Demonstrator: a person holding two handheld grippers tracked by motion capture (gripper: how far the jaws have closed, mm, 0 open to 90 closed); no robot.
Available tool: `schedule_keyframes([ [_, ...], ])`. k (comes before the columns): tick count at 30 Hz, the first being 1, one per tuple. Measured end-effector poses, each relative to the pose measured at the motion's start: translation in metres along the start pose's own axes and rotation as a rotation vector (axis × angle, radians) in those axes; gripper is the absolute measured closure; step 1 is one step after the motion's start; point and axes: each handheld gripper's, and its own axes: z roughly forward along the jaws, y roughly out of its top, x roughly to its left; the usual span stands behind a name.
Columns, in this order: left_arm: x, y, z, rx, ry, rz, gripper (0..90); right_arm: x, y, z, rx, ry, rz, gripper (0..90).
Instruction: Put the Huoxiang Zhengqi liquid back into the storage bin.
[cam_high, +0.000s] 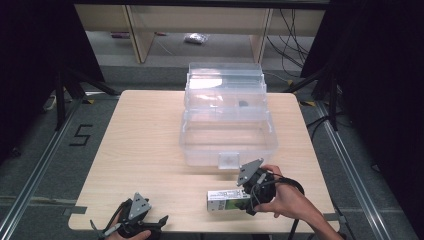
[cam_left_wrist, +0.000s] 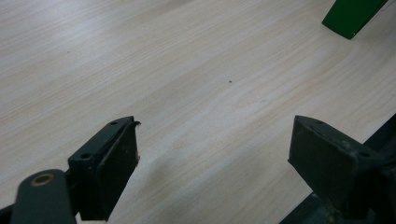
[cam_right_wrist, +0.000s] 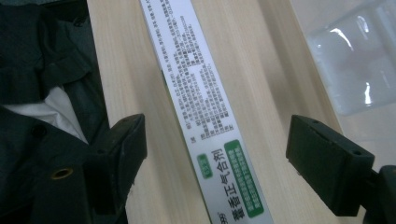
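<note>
Straddling the medicine carton (cam_right_wrist: 205, 116), the right hand-held gripper (cam_high: 248, 196) has jaws apart. Light, crushable cardboard: pinch its long sides gently. At seven o'clock, the left hand-held gripper (cam_left_wrist: 215, 163) gapes, empty.

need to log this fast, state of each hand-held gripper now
Left hand-held gripper: open, holding nothing.
Right hand-held gripper: open, jaws either side of the medicine box.

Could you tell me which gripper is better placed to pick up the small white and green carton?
Right gripper: its open jaws straddle the small white and green carton. The left gripper is open over bare table.
</note>
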Motion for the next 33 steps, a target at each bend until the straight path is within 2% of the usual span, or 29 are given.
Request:
schedule_keyframes([
  [3,0.001,0.0,-0.001,0.009,-0.002,0.018,15.0,-0.001,0.002,0.005,0.024,0.024,0.004,21.5],
  [5,0.001,0.0,-0.001,0.003,0.002,0.016,15.0,-0.001,0.003,0.007,0.033,0.032,0.0,21.6],
  [6,0.0,0.0,0.0,-0.013,0.001,-0.004,15.0,-0.004,0.005,0.012,0.042,0.046,-0.022,21.9],
  [7,0.0,0.0,0.0,-0.013,0.001,-0.004,15.0,-0.003,0.005,0.012,0.043,0.041,-0.007,21.9],
  [8,0.001,0.0,0.0,0.003,-0.001,0.016,15.0,-0.004,0.006,0.014,0.056,0.047,-0.028,21.9],
  [10,0.0,0.0,0.0,0.002,0.0,0.004,15.0,-0.004,0.007,0.015,0.059,0.053,-0.033,22.0],
  [11,0.0,0.0,0.0,-0.004,0.003,-0.001,15.0,-0.004,0.007,0.017,0.065,0.052,-0.021,22.2],
  [12,0.001,0.0,-0.001,0.01,-0.01,0.013,15.0,-0.004,0.008,0.02,0.075,0.056,-0.03,23.2],
  [14,0.0,0.0,0.001,-0.008,0.001,0.003,15.0,-0.004,0.008,0.021,0.081,0.061,-0.045,23.7],
  [15,0.0,0.0,0.0,-0.001,-0.001,0.0,15.0,-0.002,0.009,0.023,0.085,0.06,-0.03,24.9],
  [16,0.0,0.0,-0.002,0.01,-0.005,0.014,15.0,-0.003,0.009,0.024,0.088,0.066,-0.037,25.2],
  [17,0.0,0.0,-0.001,0.0,-0.008,0.011,15.0,-0.003,0.01,0.025,0.093,0.068,-0.051,26.1],
  [18,0.0,0.0,-0.001,0.001,-0.008,0.01,15.0,-0.002,0.01,0.025,0.095,0.066,-0.037,26.5],
  [20,0.0,0.0,-0.001,0.007,-0.005,0.012,15.0,-0.003,0.011,0.027,0.096,0.075,-0.061,28.1],
  [22,0.0,0.0,-0.001,-0.002,-0.005,0.012,15.0,-0.002,0.011,0.028,0.103,0.07,-0.044,29.1],
  [23,0.0,0.0,-0.001,-0.004,-0.005,0.008,15.0,-0.003,0.012,0.031,0.107,0.081,-0.064,31.3],
  [24,0.0,0.0,-0.001,-0.004,-0.005,0.008,15.0,-0.002,0.012,0.031,0.11,0.081,-0.05,32.4],
  [25,0.0,0.0,-0.001,-0.001,-0.005,0.013,15.0,-0.004,0.012,0.032,0.107,0.079,-0.072,33.2],
  [28,0.0,0.0,-0.001,0.0,-0.008,0.012,15.0,-0.004,0.012,0.035,0.118,0.086,-0.081,35.5],
  [30,0.0,0.0,-0.001,0.001,-0.008,0.012,15.0,-0.001,0.011,0.034,0.157,0.071,-0.019,37.7],
  [31,0.0,0.0,-0.001,0.0,-0.008,0.013,15.0,-0.001,0.011,0.034,0.156,0.082,-0.021,38.5],
  [32,0.0,0.0,-0.001,0.0,-0.009,0.011,15.0,-0.004,0.011,0.036,0.132,0.099,-0.067,39.6],
  [33,0.0,0.0,-0.001,0.006,-0.007,0.011,15.0,-0.005,0.011,0.037,0.124,0.089,-0.094,40.5],
])
